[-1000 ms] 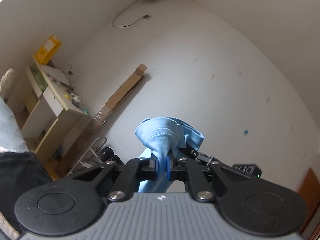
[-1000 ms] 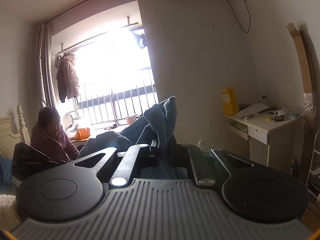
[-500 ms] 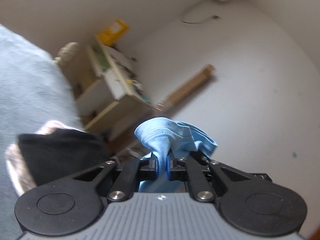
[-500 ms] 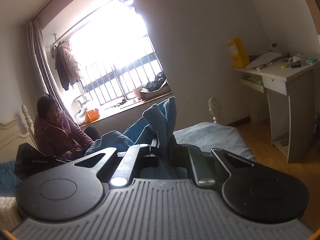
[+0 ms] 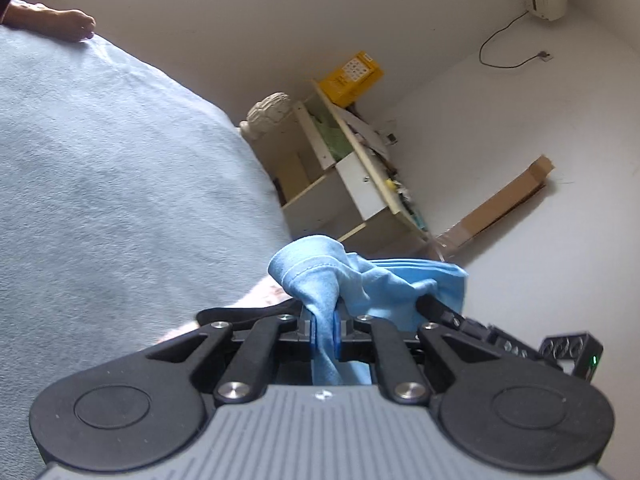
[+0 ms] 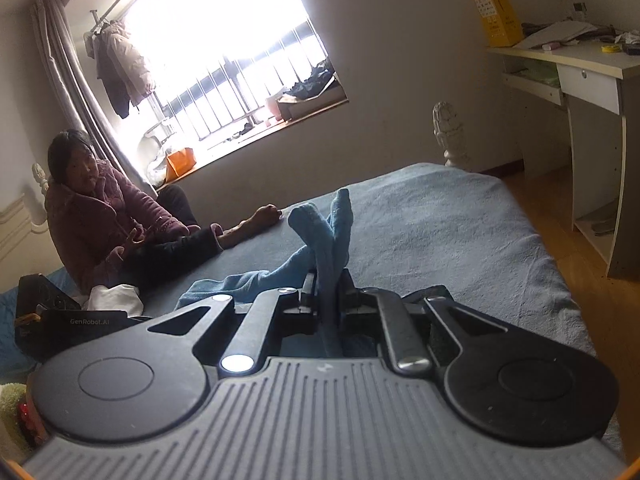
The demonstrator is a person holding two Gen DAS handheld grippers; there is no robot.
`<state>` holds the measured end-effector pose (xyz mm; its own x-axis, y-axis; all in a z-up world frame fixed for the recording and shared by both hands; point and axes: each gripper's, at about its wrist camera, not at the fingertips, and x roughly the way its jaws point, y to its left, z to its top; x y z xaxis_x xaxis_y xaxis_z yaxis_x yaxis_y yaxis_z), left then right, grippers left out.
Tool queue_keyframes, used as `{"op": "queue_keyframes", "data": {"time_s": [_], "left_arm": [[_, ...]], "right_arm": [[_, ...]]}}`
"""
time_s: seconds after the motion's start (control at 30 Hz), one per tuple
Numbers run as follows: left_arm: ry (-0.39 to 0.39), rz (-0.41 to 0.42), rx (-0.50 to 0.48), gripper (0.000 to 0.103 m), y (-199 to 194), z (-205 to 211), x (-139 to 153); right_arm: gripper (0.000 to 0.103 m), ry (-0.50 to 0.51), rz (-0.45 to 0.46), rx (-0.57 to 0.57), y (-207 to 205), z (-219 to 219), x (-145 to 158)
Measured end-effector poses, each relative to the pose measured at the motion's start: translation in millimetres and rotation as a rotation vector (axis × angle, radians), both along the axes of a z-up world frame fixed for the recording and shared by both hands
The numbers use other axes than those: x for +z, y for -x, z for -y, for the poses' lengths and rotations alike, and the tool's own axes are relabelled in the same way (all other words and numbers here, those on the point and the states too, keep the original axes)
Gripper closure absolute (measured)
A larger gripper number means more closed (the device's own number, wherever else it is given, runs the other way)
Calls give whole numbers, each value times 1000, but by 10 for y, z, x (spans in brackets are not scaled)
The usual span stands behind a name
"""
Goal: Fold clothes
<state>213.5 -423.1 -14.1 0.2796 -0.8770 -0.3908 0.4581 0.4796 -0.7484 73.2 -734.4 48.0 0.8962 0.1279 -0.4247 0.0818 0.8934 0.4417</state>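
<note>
Here, in your left wrist view, your left gripper (image 5: 324,326) is clamped nearly closed on a bunched fold of the light blue garment (image 5: 320,272). The cloth rises from between the blue pads (image 5: 337,330) and spills to the right of them, and a strip of it hangs below the jaws toward the camera. Taking the bed (image 5: 100,180) as your landmark, the garment is held above its near edge, where the grey-blue blanket ends. Beyond the foot of the bed stands a cream desk (image 5: 352,184) with a yellow box (image 5: 352,72) on top, and a long cardboard piece (image 5: 504,204) leans on the wall farther right. A bare foot (image 5: 52,24) rests on the bed at the far upper left.

In your right wrist view, your right gripper (image 6: 326,300) has another part of the same garment (image 6: 324,232) between its jaws, which are just starting to part; the pads sit close on the cloth. Two twisted ends stick up above the fingers, and the rest trails down to the left onto the bed (image 6: 440,232). A seated person (image 6: 104,208) in a purple jacket is on the far left side of the bed, legs stretched across it. A window (image 6: 224,52) lies behind the bed, and the desk (image 6: 580,76) stands to the bed's right with the yellow box (image 6: 496,14) on it.
</note>
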Motion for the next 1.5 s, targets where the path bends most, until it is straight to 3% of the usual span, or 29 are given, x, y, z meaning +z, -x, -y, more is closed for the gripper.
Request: {"op": "queue_keyframes", "data": {"time_s": [0.07, 0.1, 0.13, 0.17, 0.2, 0.3, 0.37, 0.47, 0.6, 0.67, 0.73, 0.77, 0.87, 1.0, 1.03, 1.13, 1.27, 1.37, 1.5], "left_arm": [[-14, 7, -4, 91, -28, 5, -42], [-28, 22, 6, 84, -33, -16, -44], [-40, 38, 18, 71, -36, -41, -43], [-49, 61, 46, 62, -28, -93, -20], [-57, 83, 73, 54, -24, -147, 3], [-51, 100, 132, 55, -80, -334, 97], [-59, 182, 122, 55, -36, -350, 230], [-89, 330, 67, 55, 79, -291, 440], [-204, 432, 33, 55, 318, -73, 544], [-213, 421, 13, 55, 348, -6, 499], [-230, 385, 6, 55, 327, 13, 426], [-235, 368, 2, 56, 301, 15, 380], [-256, 332, 12, 56, 194, 9, 267], [-191, 180, 23, 56, -103, -62, 126], [-173, 146, 20, 56, -171, -77, 104], [-131, 68, -12, 56, -366, -96, 30], [-121, 54, -51, 60, -472, -71, -22], [-125, 70, -71, 67, -482, -35, -35], [-140, 88, -85, 84, -459, 17, -39]], "right_arm": [[90, -9, -37, -37, -110, 51, -65], [81, -15, -51, -73, -147, 91, -84], [74, -20, -66, -108, -184, 131, -103], [61, -29, -69, -147, -203, 176, -112], [56, -43, -45, -184, -170, 220, -92], [55, -45, 60, -273, 79, 289, 59], [56, -45, 113, -304, 274, 309, 164], [67, -36, 143, -176, 380, 174, 295], [67, -14, 6, 77, -86, -124, 278], [67, -23, -133, 99, -439, -207, 112], [67, -33, -288, -9, -770, -206, -119], [67, -61, -321, -78, -844, -166, -189], [65, -110, -260, -218, -773, -133, -116], [61, -148, -37, -138, 30, -448, 273], [59, -120, 13, -113, 277, -583, 368], [54, 165, 60, -98, 1104, -1209, 391], [54, 525, 13, -63, 1866, -1954, 175], [54, 680, -13, 1, 2139, -2311, 61], [56, 812, -60, 110, 2129, -2599, -108]]}}
